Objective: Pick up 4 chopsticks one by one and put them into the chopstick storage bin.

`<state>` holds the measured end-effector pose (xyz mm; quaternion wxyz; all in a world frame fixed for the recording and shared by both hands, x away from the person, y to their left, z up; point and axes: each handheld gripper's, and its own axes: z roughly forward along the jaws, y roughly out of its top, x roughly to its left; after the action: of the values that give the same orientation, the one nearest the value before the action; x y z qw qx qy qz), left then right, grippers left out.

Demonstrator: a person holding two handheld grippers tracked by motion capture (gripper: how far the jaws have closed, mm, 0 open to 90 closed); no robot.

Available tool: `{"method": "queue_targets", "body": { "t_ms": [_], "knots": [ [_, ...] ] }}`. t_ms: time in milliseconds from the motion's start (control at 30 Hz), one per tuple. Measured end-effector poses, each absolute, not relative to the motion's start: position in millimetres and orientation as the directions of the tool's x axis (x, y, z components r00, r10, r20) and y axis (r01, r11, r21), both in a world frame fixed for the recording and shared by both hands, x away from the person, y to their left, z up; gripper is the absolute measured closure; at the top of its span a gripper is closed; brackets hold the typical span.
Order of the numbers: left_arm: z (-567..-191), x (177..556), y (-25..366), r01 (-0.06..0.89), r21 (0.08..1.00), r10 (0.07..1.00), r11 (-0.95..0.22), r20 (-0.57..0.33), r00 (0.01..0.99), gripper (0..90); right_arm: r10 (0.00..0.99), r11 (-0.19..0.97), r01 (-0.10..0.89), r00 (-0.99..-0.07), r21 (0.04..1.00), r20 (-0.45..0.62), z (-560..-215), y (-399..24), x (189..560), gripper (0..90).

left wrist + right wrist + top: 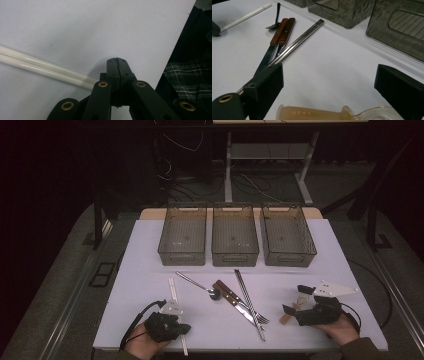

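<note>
The flat rectangular table top is plain white, faintly lilac in the dim light; the three see-through plastic bins are smoky grey-brown with a fine ribbed line pattern on their floors; the pair of long slim plastic chopsticks is glossy cream-white; the two wooden-handled steel knives have reddish-brown handles with small pale rivets and grey blades; the pair of metal chopsticks and the small metal spoon are bright silver; the translucent plastic scoop is amber-tan, its bowl clearer; the left gripper and right gripper are matt black with brass-coloured rings; a cloth is dark with a pale checked pattern.
</note>
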<state>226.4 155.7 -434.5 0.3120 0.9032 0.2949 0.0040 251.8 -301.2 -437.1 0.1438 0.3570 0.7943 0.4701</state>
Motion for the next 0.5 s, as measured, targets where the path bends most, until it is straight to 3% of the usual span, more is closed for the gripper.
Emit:
{"method": "queue_targets", "body": {
  "t_ms": [300,500],
  "knots": [
    [-433.6,225.7,162.5,0.535,0.561,0.547,-0.632,-0.165,0.82,89.0,0.702,0.303,0.434,-0.704,0.848,0.11,-436.9,-300.7,251.7,8.8],
    [-427.3,233.4,164.1,0.534,0.602,0.576,-0.594,-0.145,0.804,76.8,0.703,0.302,0.437,-0.703,0.847,0.112,-437.2,-300.4,252.2,8.7]
  ]
}}
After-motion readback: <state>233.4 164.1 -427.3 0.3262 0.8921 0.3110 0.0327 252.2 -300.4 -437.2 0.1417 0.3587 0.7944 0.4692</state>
